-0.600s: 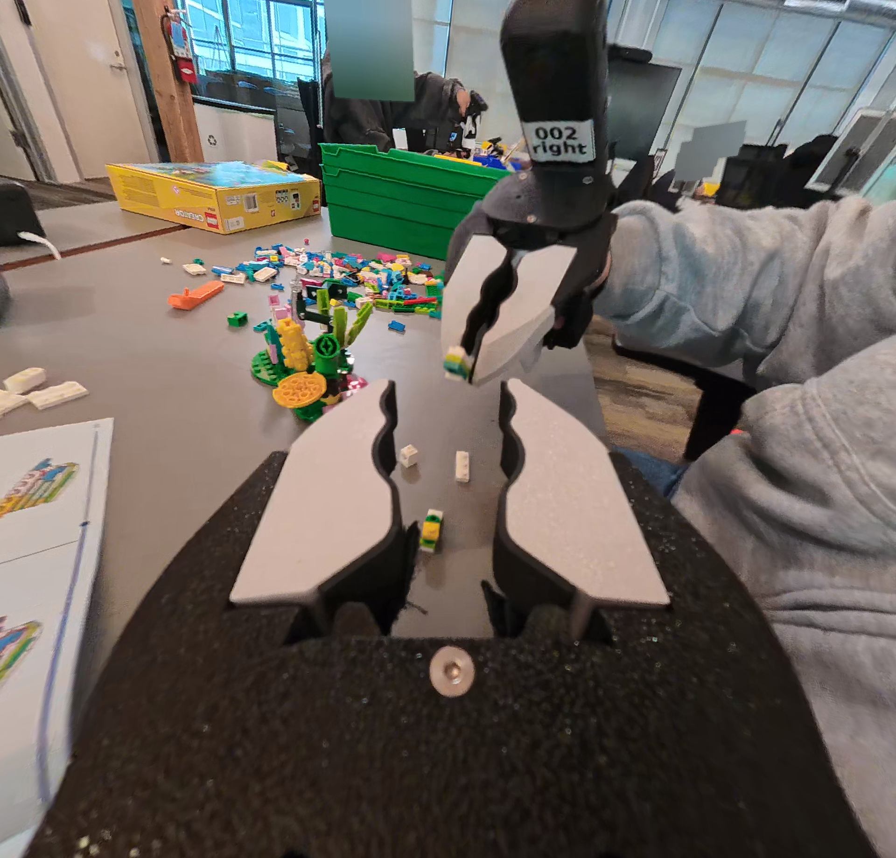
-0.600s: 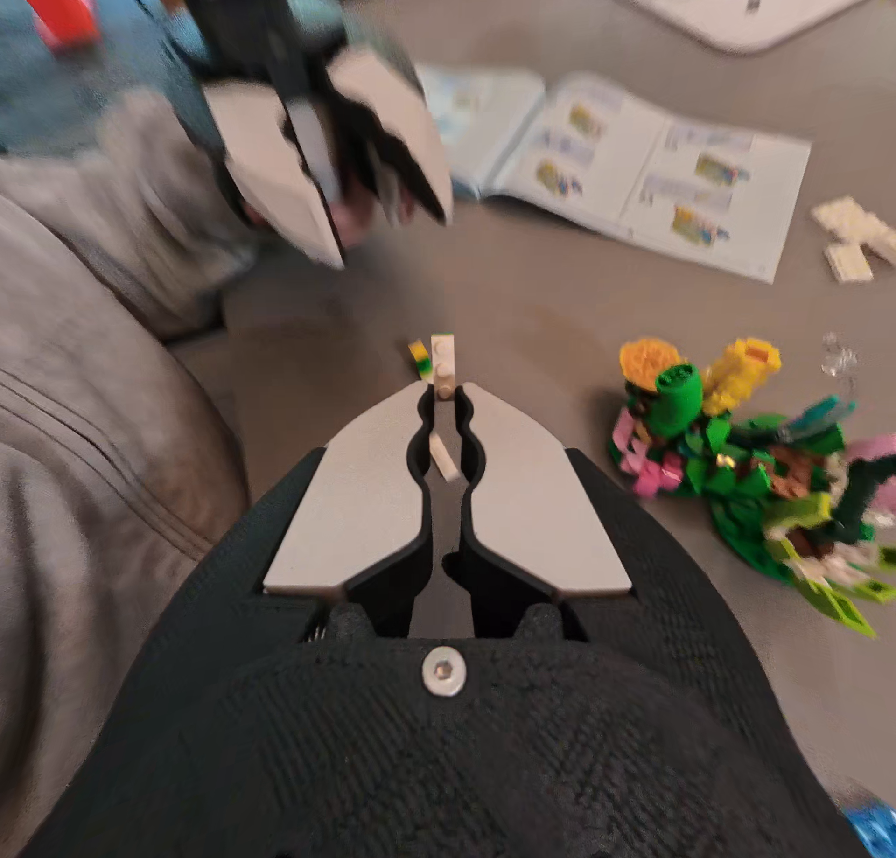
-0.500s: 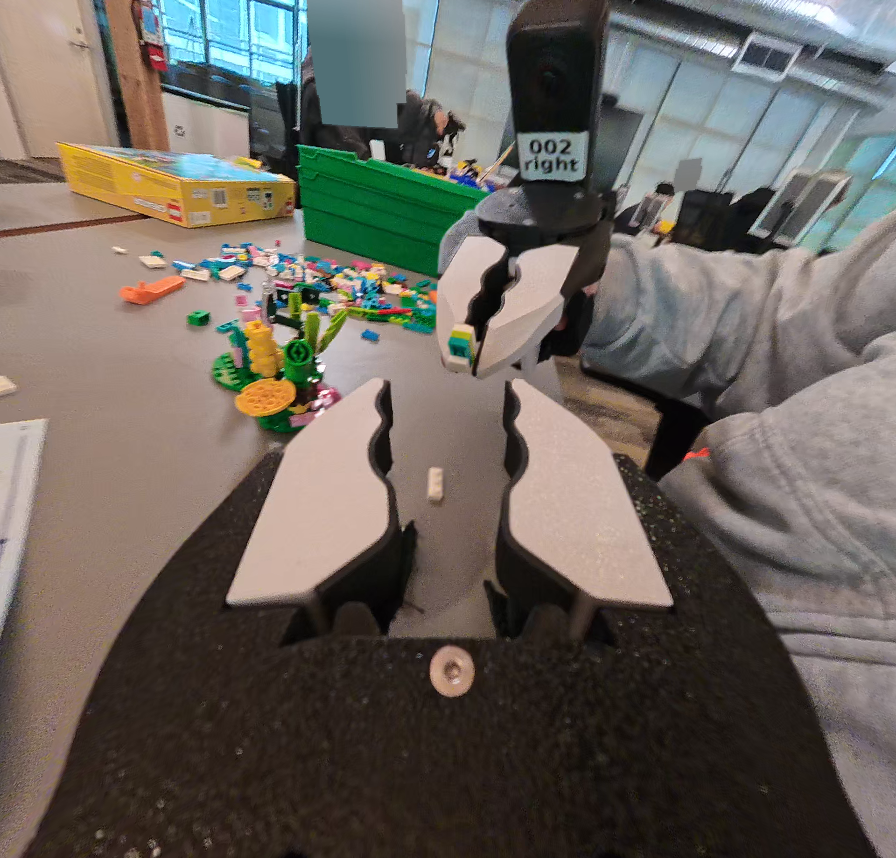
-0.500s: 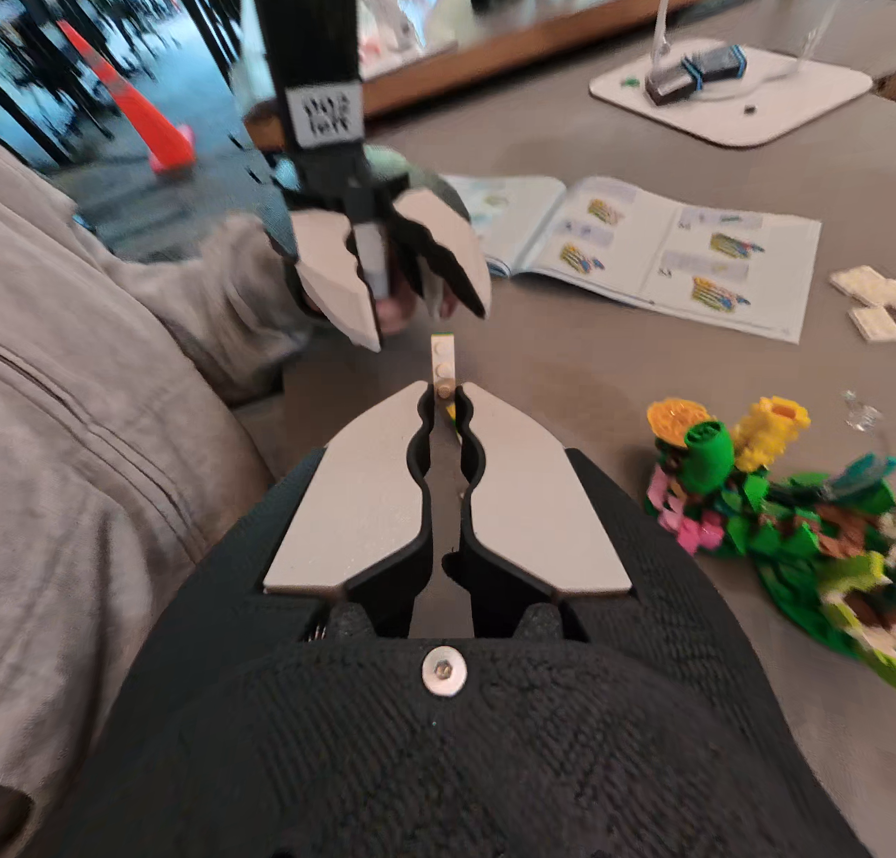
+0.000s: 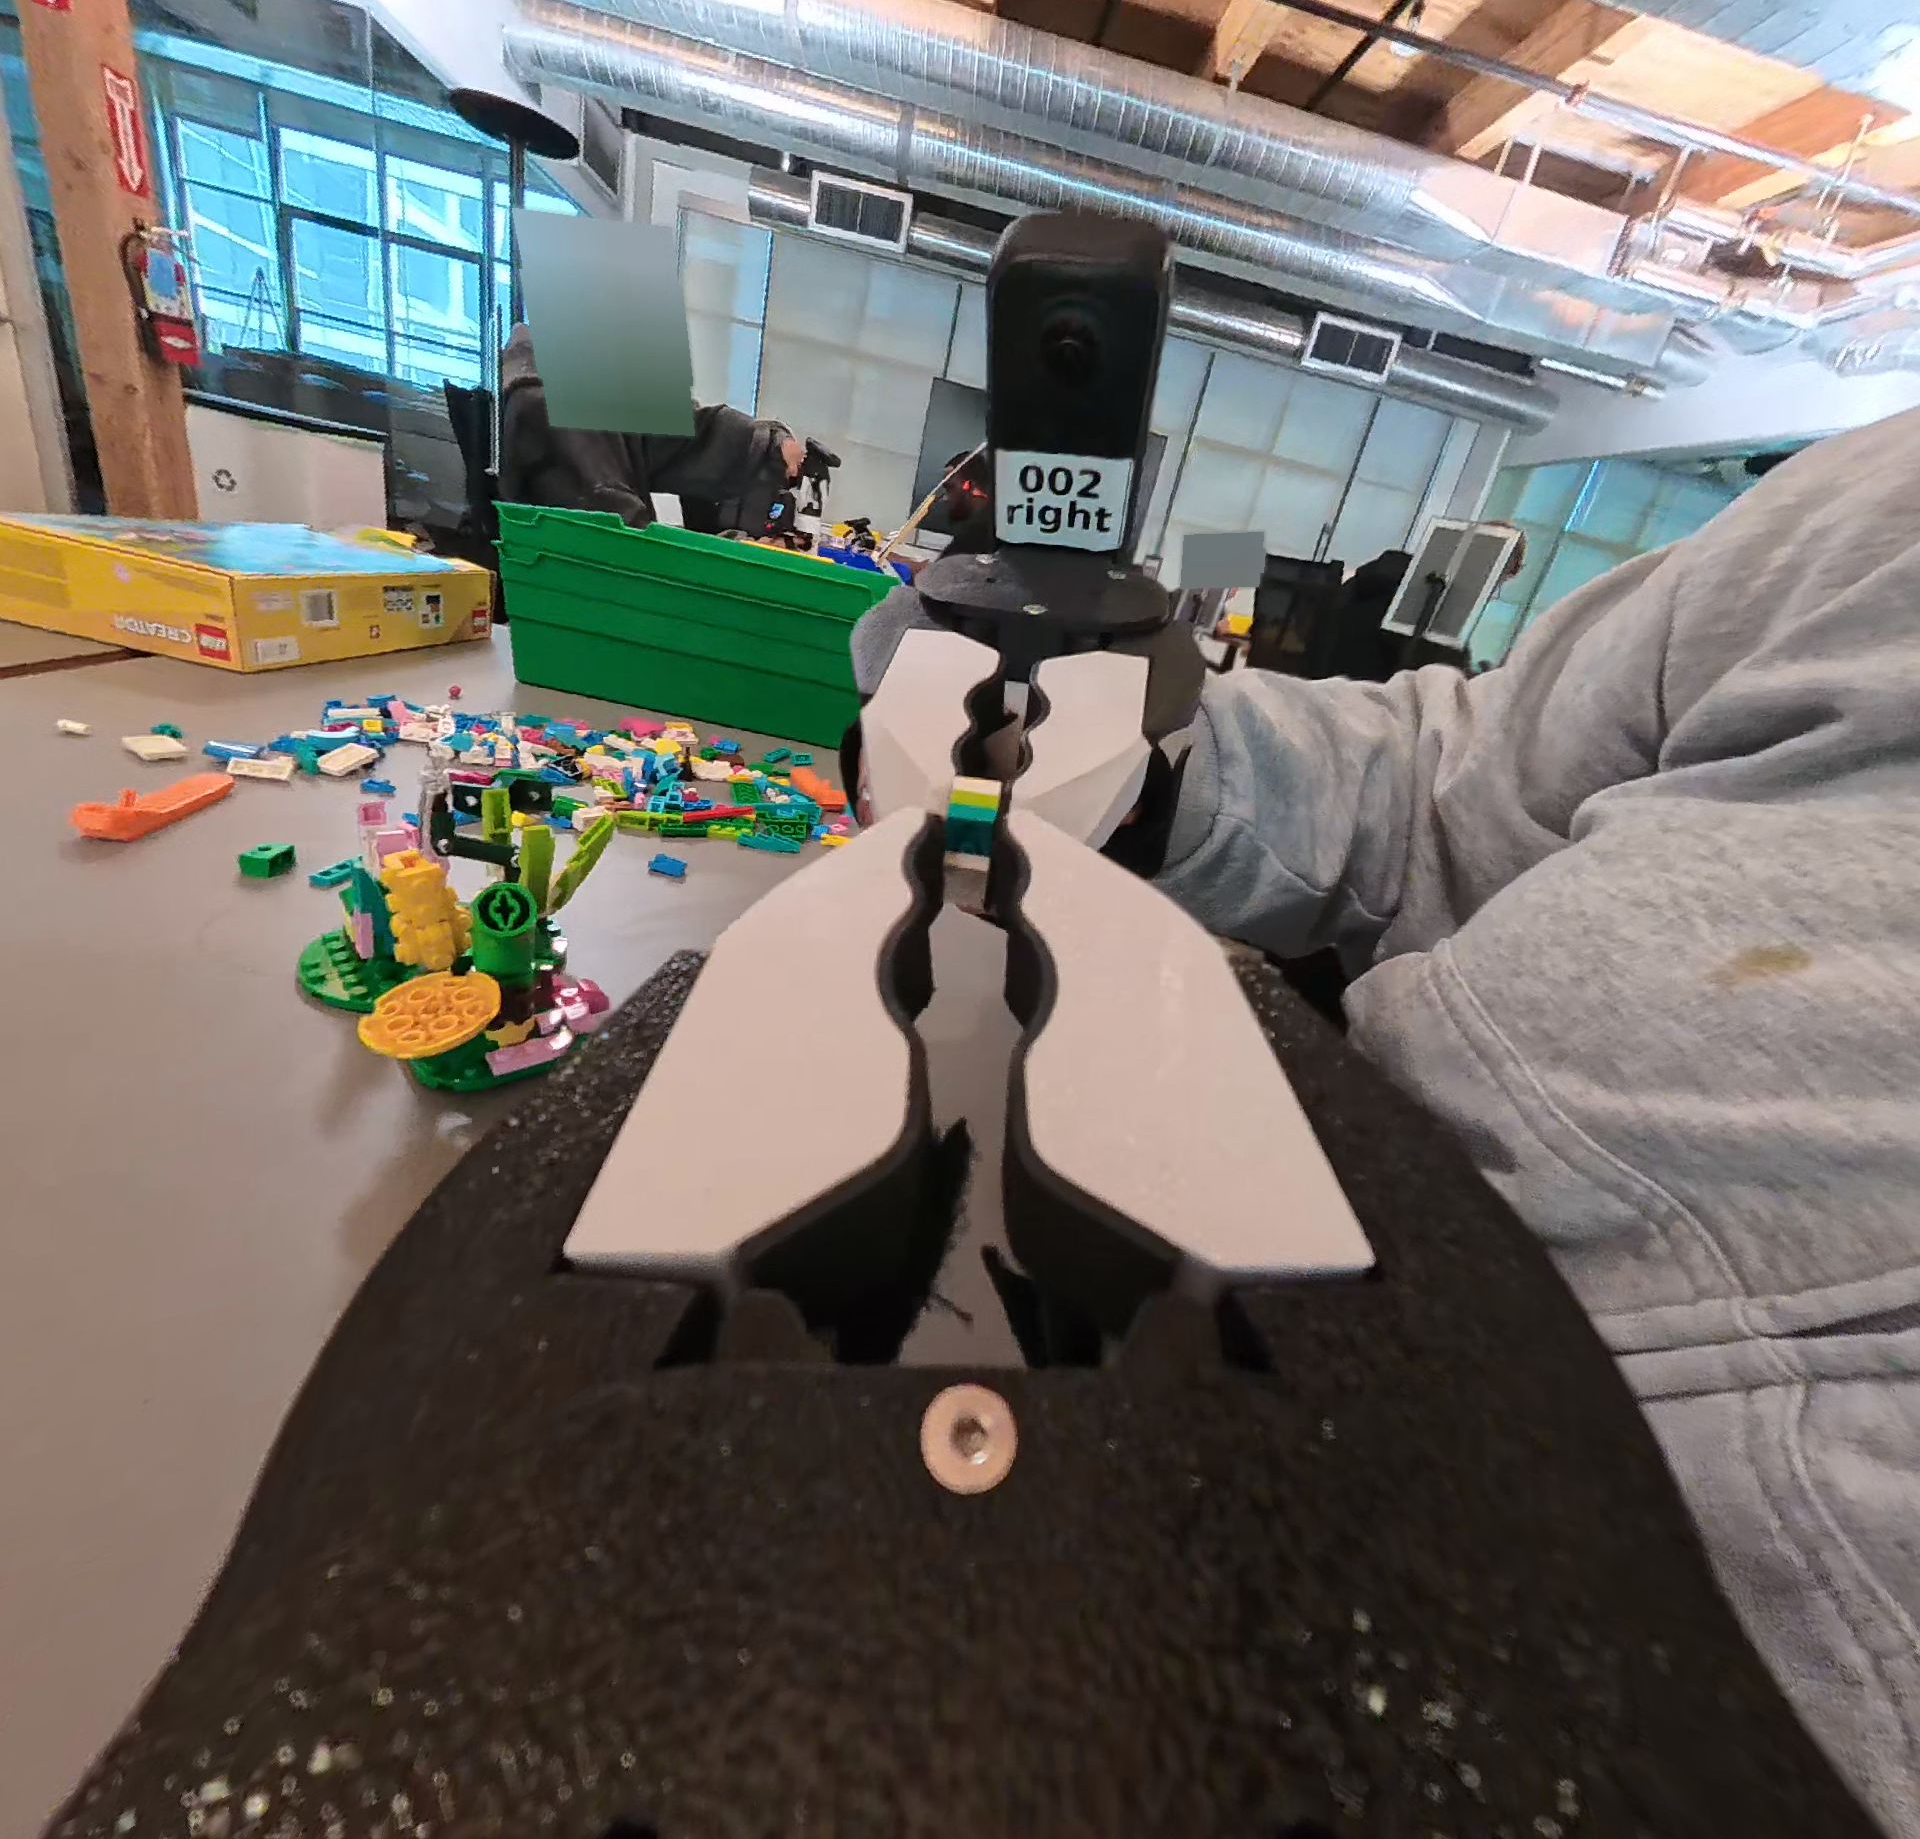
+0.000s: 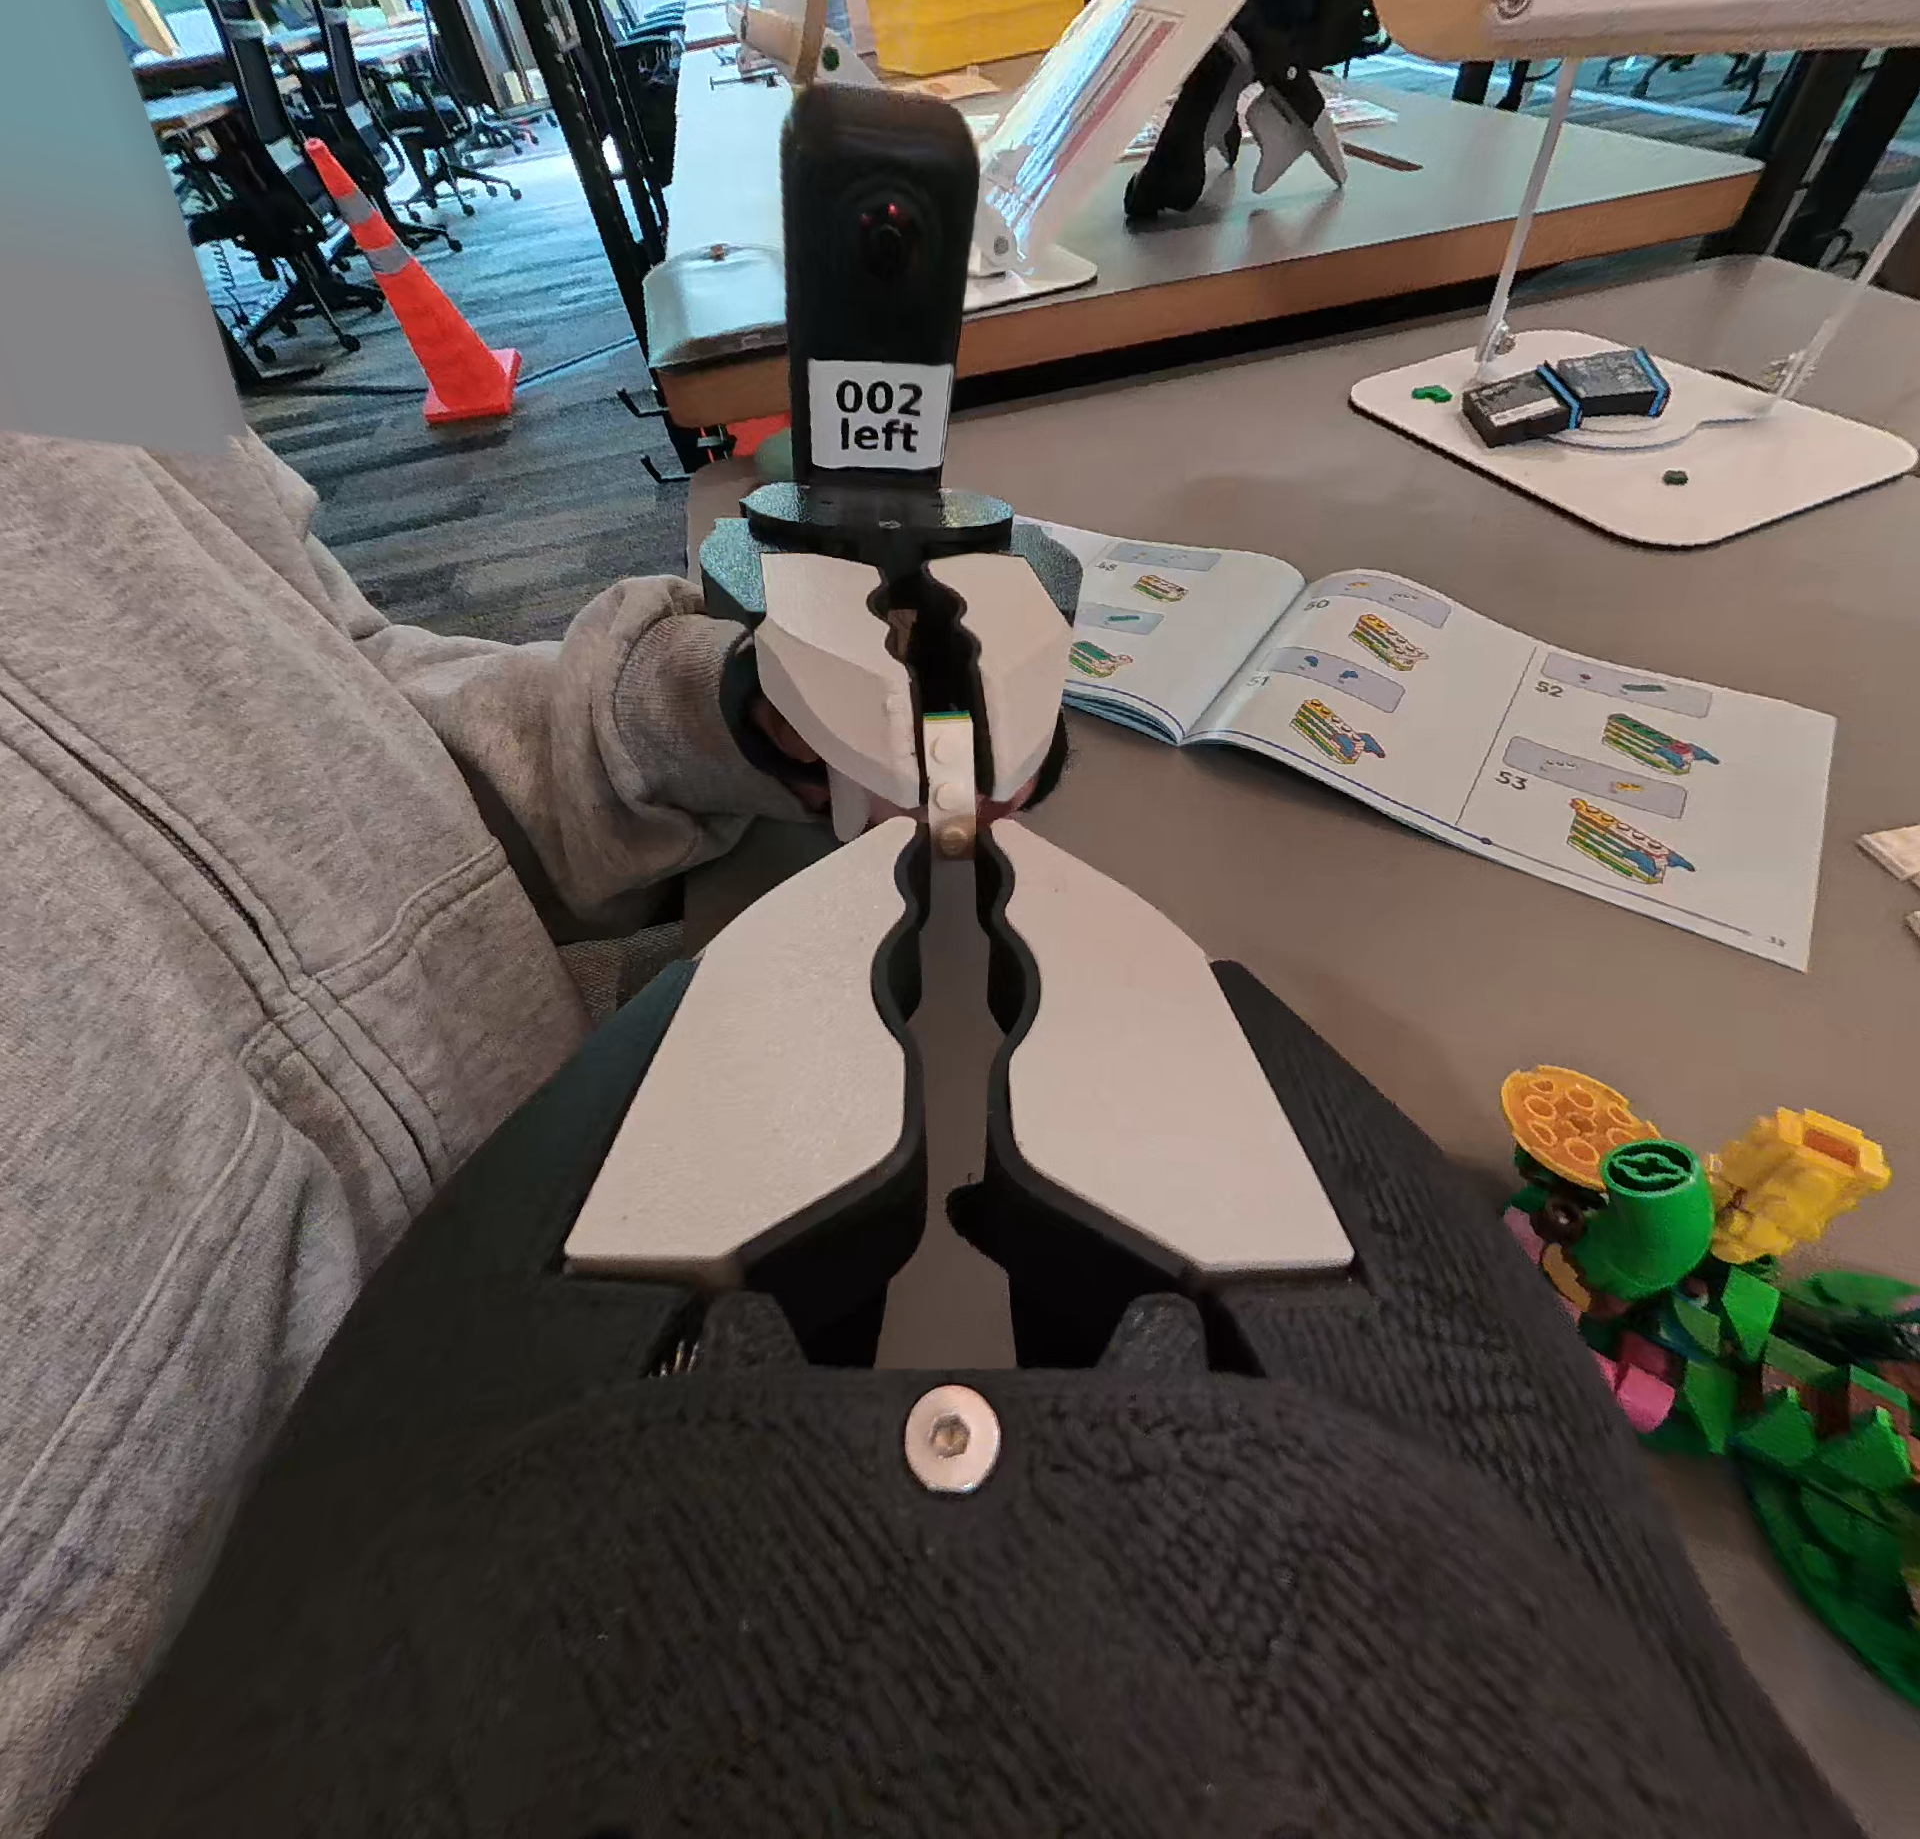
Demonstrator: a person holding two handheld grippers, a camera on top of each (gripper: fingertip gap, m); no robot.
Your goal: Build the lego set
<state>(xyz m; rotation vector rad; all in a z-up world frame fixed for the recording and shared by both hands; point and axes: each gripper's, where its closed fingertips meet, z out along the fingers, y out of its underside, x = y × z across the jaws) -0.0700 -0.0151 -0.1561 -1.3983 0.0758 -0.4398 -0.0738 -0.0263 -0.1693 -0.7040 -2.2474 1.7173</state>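
A small layered brick stack [image 5: 972,821], white, lime and teal, hangs in the air between my two grippers, which face each other tip to tip. My left gripper [image 5: 966,839] is shut on the near end of the stack. My right gripper [image 5: 992,750] meets it from the far side. In the right wrist view the stack's white studded top [image 6: 951,766] runs from my right gripper [image 6: 951,839], shut on its near end, into the left gripper's fingers [image 6: 831,688], which close on its far end. Grey sleeves hold both grippers.
A green, yellow and pink brick flower model [image 5: 447,948] stands on the grey table [image 5: 156,1166]; it also shows in the right wrist view [image 6: 1662,1228]. Loose bricks [image 5: 582,761], an orange tool [image 5: 151,807], a green bin [image 5: 675,636], a yellow box [image 5: 239,594]. An open booklet [image 6: 1455,729] lies right. Only a small space, under 4 cm, lies between the two pairs of fingers.
My left gripper was open and apart from the right one; it has come up to the stack held by the right gripper and closed on its free end. Both now sit higher above the table.
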